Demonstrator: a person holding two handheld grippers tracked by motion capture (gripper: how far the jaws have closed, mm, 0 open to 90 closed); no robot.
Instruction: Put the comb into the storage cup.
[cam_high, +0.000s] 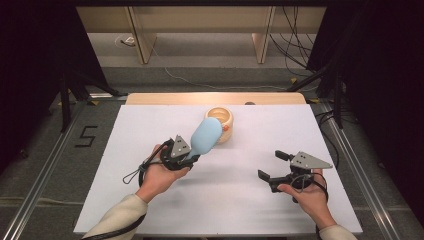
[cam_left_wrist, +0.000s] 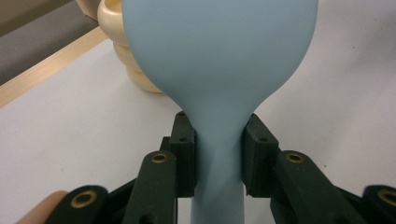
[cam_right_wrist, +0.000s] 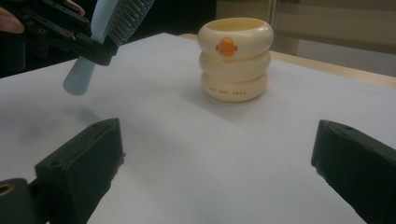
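the left gripper clamped the blue brush by its neck, held above the table near the cream holder; the right gripper stood open. keeping that grip firm and lining the handle over the holder's mouth looked wise.

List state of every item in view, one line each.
blue brush: off the table, clamped at its neck, head toward the holder, bristle side down.
cream holder: upright on the table, free.
left tongs: shut on the brush neck.
right tongs: open, nothing between them, above the white table.
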